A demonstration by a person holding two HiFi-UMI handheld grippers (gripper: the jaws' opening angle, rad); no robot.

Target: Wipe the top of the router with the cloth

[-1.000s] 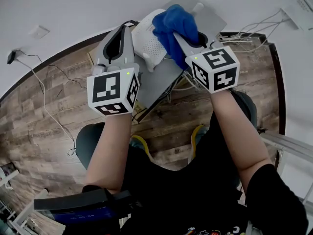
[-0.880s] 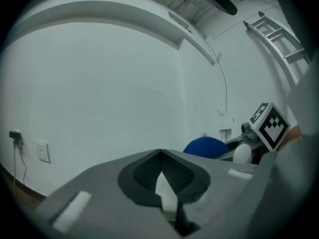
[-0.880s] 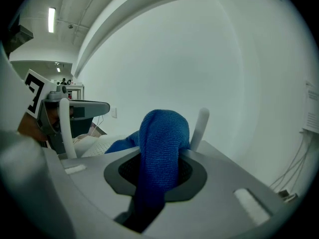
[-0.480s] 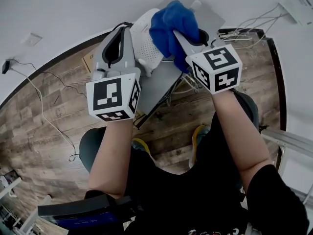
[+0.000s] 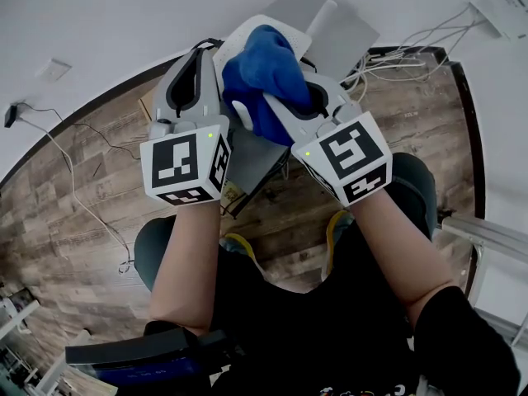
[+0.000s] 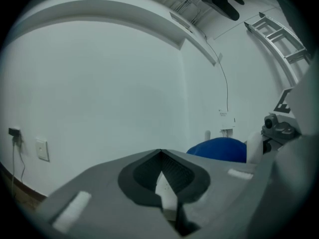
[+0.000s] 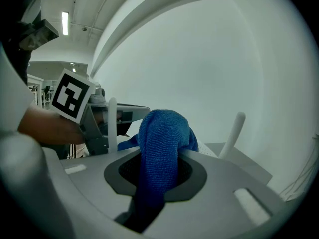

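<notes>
Pressing on the router (image 5: 247, 33), right gripper (image 7: 155, 180) pinches cloth (image 7: 159, 133); left gripper (image 6: 162, 183) clamps router edge.

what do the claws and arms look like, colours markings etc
Both the left claw and right claw are light grey plastic with black padded inner faces. Each carries a white cube, left cube and right cube, printed with black square markers, with a small green light by it. Forearms are bare; the right arm wears a short black sleeve.
</notes>
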